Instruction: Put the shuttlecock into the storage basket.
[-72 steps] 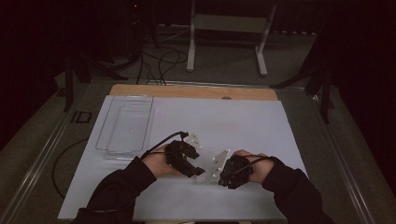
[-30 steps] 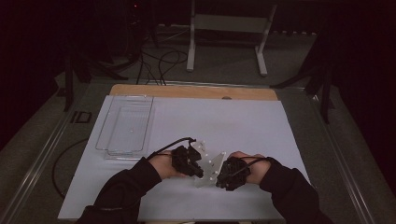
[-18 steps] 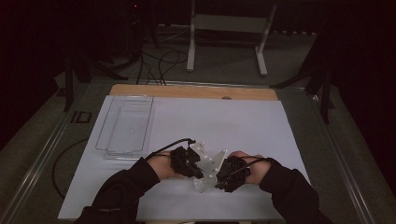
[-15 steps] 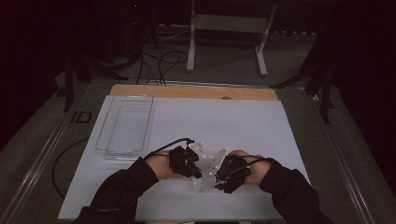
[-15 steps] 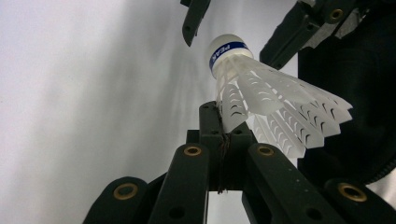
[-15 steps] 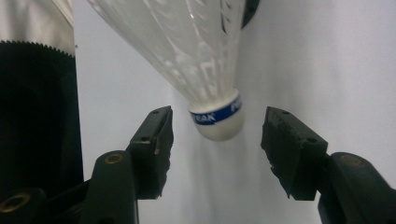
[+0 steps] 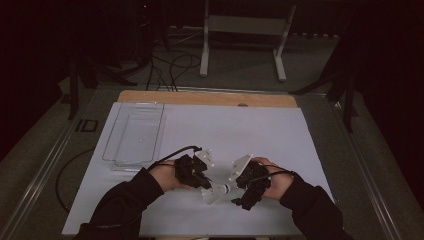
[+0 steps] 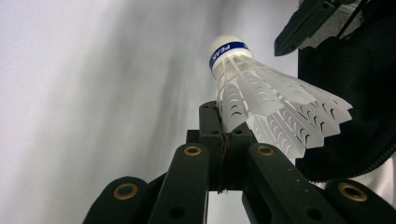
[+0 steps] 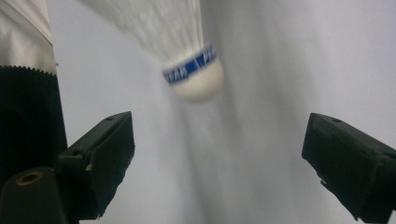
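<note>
While left fingers clamp the shuttlecock's skirt, right fingers just opened wide.

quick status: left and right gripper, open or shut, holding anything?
Left gripper: shut on the shuttlecock, pinching its skirt.
Right gripper: open, jaws have just been opening; the shuttlecock's cork sits beyond them, untouched.

You are looking down on a desk covered by a white sheet, with a strip of bare wood along its far edge. Beyond it the grey floor carries a pale metal stand and loose black cables. The room around you is dark; light falls mostly on the desk.
</note>
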The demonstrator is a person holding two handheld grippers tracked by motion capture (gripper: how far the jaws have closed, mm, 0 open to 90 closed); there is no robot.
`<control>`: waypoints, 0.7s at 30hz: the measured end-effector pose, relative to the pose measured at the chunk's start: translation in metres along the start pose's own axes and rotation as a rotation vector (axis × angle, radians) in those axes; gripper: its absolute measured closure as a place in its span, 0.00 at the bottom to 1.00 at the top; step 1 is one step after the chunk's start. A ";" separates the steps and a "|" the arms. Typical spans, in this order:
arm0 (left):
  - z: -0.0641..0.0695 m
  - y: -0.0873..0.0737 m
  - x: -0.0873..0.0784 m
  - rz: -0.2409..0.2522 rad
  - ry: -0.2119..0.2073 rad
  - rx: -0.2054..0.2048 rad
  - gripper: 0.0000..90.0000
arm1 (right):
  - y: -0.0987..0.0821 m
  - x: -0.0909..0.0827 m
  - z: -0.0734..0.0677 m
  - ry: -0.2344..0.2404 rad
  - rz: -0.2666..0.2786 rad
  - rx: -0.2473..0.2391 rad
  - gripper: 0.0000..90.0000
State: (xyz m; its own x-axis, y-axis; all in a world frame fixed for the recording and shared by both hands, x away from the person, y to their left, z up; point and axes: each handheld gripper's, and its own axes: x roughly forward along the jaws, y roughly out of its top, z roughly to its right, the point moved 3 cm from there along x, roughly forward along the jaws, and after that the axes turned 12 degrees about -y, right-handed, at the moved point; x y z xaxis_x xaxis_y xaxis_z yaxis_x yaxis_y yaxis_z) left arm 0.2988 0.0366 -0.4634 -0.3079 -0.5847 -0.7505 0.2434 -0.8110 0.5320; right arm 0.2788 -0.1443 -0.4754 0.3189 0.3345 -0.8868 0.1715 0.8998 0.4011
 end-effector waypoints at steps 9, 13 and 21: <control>0.000 -0.008 -0.012 0.004 0.016 -0.022 1.00 | -0.024 0.008 -0.001 -0.014 0.066 0.081 0.10; -0.001 -0.009 -0.015 0.006 0.021 -0.030 1.00 | -0.034 0.009 0.001 -0.009 0.088 0.127 0.10; -0.002 -0.012 -0.034 0.026 0.057 -0.037 1.00 | -0.053 0.007 0.002 -0.005 0.128 0.204 0.10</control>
State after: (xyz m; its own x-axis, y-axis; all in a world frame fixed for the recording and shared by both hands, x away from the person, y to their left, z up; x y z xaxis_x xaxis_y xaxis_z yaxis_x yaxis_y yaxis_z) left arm 0.3077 0.0669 -0.4449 -0.2481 -0.6028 -0.7583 0.2846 -0.7936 0.5377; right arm 0.2741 -0.1908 -0.5023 0.3549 0.4404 -0.8247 0.3142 0.7746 0.5489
